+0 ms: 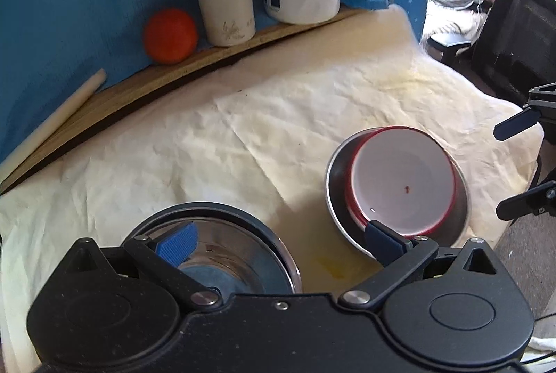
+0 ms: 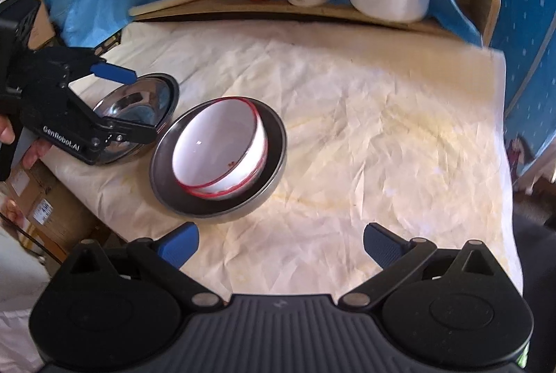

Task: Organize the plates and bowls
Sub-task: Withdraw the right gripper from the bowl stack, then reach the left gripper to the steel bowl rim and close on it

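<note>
Steel, polished and empty, right beneath the left tongs (image 1: 279, 241): a round shiny steel bowl (image 1: 226, 244) at the near-left edge of the cream-cloth-covered worktop (image 2: 382, 129). Close beside it, a white enamel bowl with a red rim (image 1: 399, 178), nested and slightly tilted inside a wider, shallow steel bowl (image 1: 335, 199) (no telling whether the two steel rims touch). Probably next: bringing these together into one stack.

To do that well:
- Pinch a single rim, one pad inside the wall and one outside, deep enough not to slide on polished metal.
- Lift straight, keep level, and set down gently so as not to tip the tilted white bowl out.

Left tongs spread wide and gripping nothing, pitched steeply down, one blue pad over the empty bowl's hollow, the other by the nested pair's rim. Right tongs (image 2: 281, 246) equally wide apart and empty, angled down above bare cloth, near the pair's front edge.
</note>
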Motion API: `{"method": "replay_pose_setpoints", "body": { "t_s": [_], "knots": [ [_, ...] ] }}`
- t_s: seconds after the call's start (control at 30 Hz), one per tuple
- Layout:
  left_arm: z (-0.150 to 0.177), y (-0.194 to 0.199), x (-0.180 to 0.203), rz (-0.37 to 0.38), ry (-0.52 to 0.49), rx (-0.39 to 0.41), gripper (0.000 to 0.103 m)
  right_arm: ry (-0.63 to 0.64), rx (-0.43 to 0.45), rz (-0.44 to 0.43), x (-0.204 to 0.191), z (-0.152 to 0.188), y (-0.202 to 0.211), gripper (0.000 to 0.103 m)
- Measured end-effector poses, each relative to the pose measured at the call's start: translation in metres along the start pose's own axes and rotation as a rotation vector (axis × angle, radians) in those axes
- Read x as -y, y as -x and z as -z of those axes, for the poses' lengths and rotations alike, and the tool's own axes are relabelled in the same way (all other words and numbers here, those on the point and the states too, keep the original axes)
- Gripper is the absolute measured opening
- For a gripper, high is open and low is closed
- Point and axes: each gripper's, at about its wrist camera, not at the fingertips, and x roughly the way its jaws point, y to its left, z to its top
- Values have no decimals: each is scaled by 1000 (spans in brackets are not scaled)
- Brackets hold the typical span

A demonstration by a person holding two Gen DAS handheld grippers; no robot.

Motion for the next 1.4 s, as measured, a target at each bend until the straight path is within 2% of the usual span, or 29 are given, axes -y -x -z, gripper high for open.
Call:
{"method": "replay_pose_setpoints", "body": {
  "t_s": [0.3,0.47,0.67,1.17,1.27,1.4],
  "knots": [
    [-30,-18,-24,38,20,-100,102,-132,-83,-28,17,-24,-15,103],
    [-46,-31,-39,56,31,-136,102,-200,-97,-6,21,-26,-17,103],
    [-60,-50,-36,95,-36,-165,102,-278,-138,-9,32,-24,-28,103],
    [-56,-61,-22,183,-189,-217,101,-188,-153,-1,21,-33,-42,103],
    [-56,-62,-21,196,-192,-220,97,-183,-148,22,19,-34,-44,103],
    [-55,-61,-19,213,-180,-225,86,-178,-138,42,17,-31,-45,103]
  ]
}}
